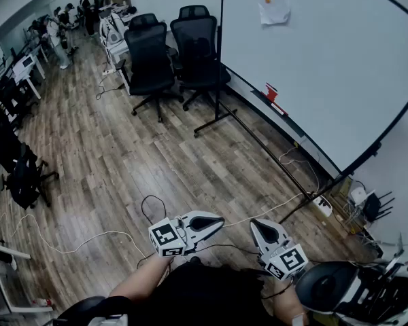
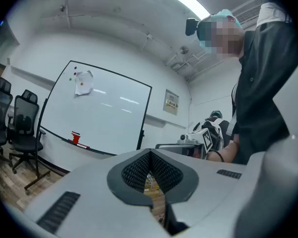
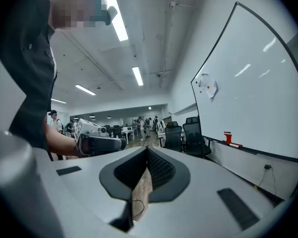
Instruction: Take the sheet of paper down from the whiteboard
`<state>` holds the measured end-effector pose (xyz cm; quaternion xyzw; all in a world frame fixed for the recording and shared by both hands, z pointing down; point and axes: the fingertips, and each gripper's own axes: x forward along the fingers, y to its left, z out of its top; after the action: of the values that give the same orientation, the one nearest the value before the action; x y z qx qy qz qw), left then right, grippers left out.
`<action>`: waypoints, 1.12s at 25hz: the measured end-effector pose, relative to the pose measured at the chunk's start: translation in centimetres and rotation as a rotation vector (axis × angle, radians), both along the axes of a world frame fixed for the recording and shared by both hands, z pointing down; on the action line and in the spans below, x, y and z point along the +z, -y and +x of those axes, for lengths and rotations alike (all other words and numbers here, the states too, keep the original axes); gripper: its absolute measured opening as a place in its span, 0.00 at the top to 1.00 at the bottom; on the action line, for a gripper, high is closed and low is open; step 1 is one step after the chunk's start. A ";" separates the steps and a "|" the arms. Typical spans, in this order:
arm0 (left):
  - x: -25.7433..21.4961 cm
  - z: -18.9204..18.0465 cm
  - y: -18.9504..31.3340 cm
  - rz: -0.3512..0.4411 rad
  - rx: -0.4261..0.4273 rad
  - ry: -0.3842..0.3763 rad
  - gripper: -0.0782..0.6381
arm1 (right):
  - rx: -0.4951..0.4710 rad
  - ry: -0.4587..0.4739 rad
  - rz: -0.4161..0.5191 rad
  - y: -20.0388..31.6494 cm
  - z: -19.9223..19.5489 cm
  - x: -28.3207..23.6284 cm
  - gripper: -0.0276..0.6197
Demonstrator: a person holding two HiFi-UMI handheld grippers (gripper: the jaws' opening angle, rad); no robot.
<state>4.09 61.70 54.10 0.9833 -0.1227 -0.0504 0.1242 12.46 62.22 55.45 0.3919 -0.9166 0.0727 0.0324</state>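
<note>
A crumpled white sheet of paper [image 1: 270,0] hangs high on the whiteboard [image 1: 326,73], held by small coloured magnets; the sheet of paper [image 2: 84,83] and the sheet of paper [image 3: 207,86] also show far off in both gripper views. My left gripper [image 1: 221,221] and right gripper [image 1: 254,224] are low, close to my body, well short of the board. Both are shut with nothing between the jaws. They point toward each other, so the right gripper [image 2: 201,139] shows in the left gripper view and the left gripper [image 3: 97,142] in the right one.
A red object [image 1: 271,92] sits on the whiteboard's tray. Two black office chairs [image 1: 149,60] stand beside the board's stand. Cables [image 1: 88,240] trail across the wooden floor [image 1: 109,161]. A power strip [image 1: 322,205] and wire rack [image 1: 367,209] lie at the wall. People stand by desks [image 1: 61,26] far back.
</note>
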 end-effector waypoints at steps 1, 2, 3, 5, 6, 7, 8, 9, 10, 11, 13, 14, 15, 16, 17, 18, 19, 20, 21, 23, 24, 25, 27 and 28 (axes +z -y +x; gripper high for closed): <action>-0.1 -0.4 0.7 0.007 -0.016 0.007 0.88 | -0.012 0.000 0.003 0.7 -0.3 0.3 0.93; -0.1 -0.7 1.3 0.012 -0.030 0.013 0.88 | -0.021 0.000 0.005 1.4 -0.6 0.6 0.93; 0.1 -0.9 1.8 0.017 -0.040 0.017 0.88 | -0.026 0.001 0.003 2.0 -0.7 0.9 0.93; 0.4 -1.0 2.6 0.028 -0.045 0.019 0.88 | -0.021 0.000 -0.008 2.6 -0.5 1.5 0.93; 0.5 -1.0 2.8 0.033 -0.046 0.018 0.88 | -0.014 -0.004 -0.014 2.7 -0.3 1.7 0.93; 0.5 -1.2 3.0 0.034 -0.048 0.016 0.88 | -0.007 -0.007 -0.021 2.7 -0.1 1.9 0.93; 0.4 -1.4 3.2 0.031 -0.053 0.013 0.88 | 0.000 -0.009 -0.027 2.7 0.0 2.0 0.93; 0.4 -1.9 3.4 0.026 -0.059 0.008 0.88 | 0.007 -0.009 -0.033 2.7 0.0 2.1 0.93; 0.3 -2.4 3.5 0.021 -0.063 0.002 0.88 | 0.013 -0.008 -0.034 2.7 -0.1 2.1 0.93; 0.3 -2.9 3.7 0.017 -0.065 -0.002 0.88 | 0.019 -0.003 -0.031 2.8 -0.3 2.0 0.93; 0.3 -3.8 4.1 0.012 -0.063 -0.008 0.88 | 0.030 0.013 -0.024 3.3 -0.6 1.5 0.93; 0.3 -4.1 4.2 0.008 -0.059 -0.011 0.88 | 0.034 0.015 -0.022 3.5 -0.8 1.2 0.93; 0.4 -4.4 4.3 0.004 -0.055 -0.015 0.88 | 0.036 0.011 -0.021 3.8 -1.0 1.1 0.93; 0.4 -4.8 4.3 -0.001 -0.050 -0.020 0.88 | 0.039 0.003 -0.020 3.9 -1.4 1.0 0.93; 0.6 -5.2 4.4 -0.004 -0.045 -0.024 0.88 | 0.043 -0.004 -0.019 4.1 -1.7 1.0 0.93; 0.7 -5.7 4.5 -0.005 -0.040 -0.026 0.88 | 0.049 -0.008 -0.018 4.3 -2.1 1.1 0.93; 0.9 -6.3 4.7 -0.004 -0.037 -0.027 0.88 | 0.057 -0.010 -0.018 4.6 -2.6 1.2 0.93; 1.1 -7.0 4.9 -0.003 -0.034 -0.027 0.88 | 0.066 -0.011 -0.018 4.8 -3.0 1.3 0.93; 1.4 -7.7 5.1 -0.004 -0.033 -0.025 0.88 | 0.074 -0.014 -0.021 5.1 -3.6 1.6 0.93; 2.0 -9.0 5.7 -0.013 -0.032 -0.022 0.88 | 0.086 -0.014 -0.035 5.8 -4.6 2.1 0.93; 2.2 -9.4 6.0 -0.024 -0.029 -0.022 0.88 | 0.086 -0.003 -0.045 6.1 -5.0 2.1 0.93; 2.4 -9.7 6.3 -0.039 -0.024 -0.025 0.88 | 0.082 0.014 -0.054 6.3 -5.3 2.0 0.93; 2.6 -9.6 7.0 -0.058 -0.010 -0.034 0.88 | 0.072 0.024 -0.058 7.0 -5.4 1.5 0.93; 2.5 -9.4 7.4 -0.058 -0.001 -0.039 0.88 | 0.068 0.016 -0.057 7.4 -5.3 1.4 0.93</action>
<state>-5.34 54.27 56.65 0.9781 -0.1222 -0.0658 0.1549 7.15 54.83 56.86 0.4212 -0.9005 0.1030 0.0337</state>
